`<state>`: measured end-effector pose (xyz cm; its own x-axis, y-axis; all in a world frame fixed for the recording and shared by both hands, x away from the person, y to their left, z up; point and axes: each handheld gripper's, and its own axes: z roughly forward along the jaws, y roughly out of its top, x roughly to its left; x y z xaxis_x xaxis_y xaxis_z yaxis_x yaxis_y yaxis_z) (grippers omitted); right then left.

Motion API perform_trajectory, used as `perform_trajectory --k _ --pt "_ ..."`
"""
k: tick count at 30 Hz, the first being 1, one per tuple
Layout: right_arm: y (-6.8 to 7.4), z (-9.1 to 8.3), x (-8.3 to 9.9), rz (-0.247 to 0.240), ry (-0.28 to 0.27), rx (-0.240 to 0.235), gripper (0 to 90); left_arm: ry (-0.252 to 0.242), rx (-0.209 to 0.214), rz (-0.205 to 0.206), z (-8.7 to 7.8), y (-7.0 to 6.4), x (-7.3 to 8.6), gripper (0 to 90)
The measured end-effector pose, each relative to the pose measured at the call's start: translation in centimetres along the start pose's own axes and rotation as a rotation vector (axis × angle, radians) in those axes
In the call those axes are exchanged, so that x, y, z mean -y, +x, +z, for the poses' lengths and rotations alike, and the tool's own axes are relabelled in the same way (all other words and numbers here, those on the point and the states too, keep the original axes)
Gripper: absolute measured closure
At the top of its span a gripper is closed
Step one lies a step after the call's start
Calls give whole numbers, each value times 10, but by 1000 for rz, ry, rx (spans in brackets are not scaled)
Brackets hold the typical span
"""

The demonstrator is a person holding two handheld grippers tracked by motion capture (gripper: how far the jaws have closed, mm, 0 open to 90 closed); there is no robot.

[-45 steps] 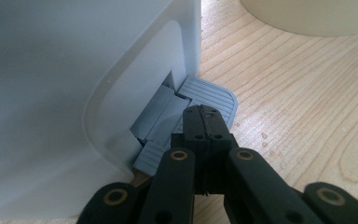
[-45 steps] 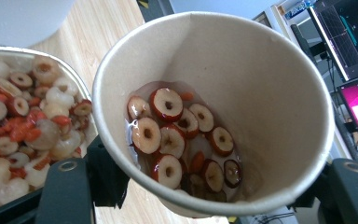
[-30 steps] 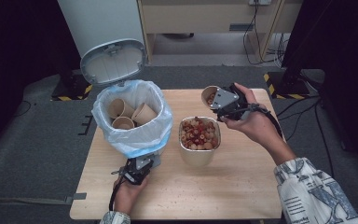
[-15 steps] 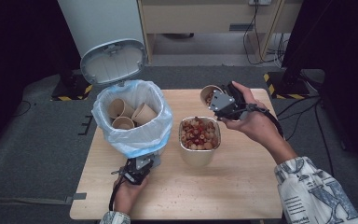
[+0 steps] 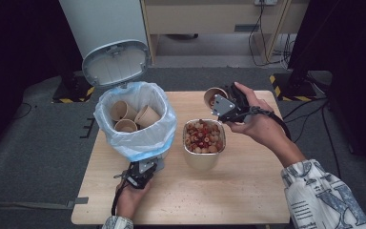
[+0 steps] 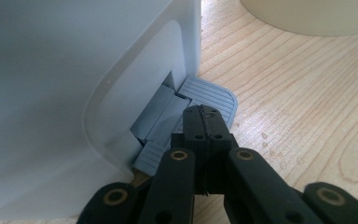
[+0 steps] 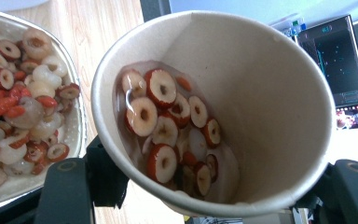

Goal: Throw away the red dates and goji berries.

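Note:
A paper cup (image 5: 213, 97) holding sliced red dates in liquid (image 7: 168, 135) is tilted in my right gripper (image 5: 220, 104), which is shut on it behind the foil container (image 5: 204, 157). The cup's mouth leans toward that container's rim (image 7: 81, 126), which is heaped with the same fruit. At the front of the white pedal bin (image 5: 140, 140), my left gripper (image 5: 140, 172) is shut, its tips (image 6: 204, 119) resting on the grey foot pedal (image 6: 214, 93). The bin's lid (image 5: 116, 62) stands open.
Three empty paper cups (image 5: 124, 110) lie inside the bin's blue-white liner bag. The wooden table (image 5: 228, 195) has bare room in front of and to the right of the container. Cabinets and cables lie beyond the far edge.
The right gripper with the cup has edged slightly left and tilted a little. The left gripper has stayed on the pedal and the lid has stayed up.

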<state>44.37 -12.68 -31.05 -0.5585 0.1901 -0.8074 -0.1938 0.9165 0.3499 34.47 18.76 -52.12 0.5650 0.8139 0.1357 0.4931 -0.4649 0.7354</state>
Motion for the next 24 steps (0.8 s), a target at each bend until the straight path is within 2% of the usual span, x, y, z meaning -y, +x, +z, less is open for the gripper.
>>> perform_trajectory --k 12,16,22,24 --pt "-2 0 -1 21 -2 -2 310 0 2 1 0 0 0 899" --pt "-4 -2 -1 10 -11 3 310 -1 4 -4 0 0 0 899" --pt "-6 -4 -2 23 -7 7 310 -2 3 -5 0 0 0 899" --pt "-7 -5 -3 10 -11 9 310 -2 4 -5 0 0 0 898"
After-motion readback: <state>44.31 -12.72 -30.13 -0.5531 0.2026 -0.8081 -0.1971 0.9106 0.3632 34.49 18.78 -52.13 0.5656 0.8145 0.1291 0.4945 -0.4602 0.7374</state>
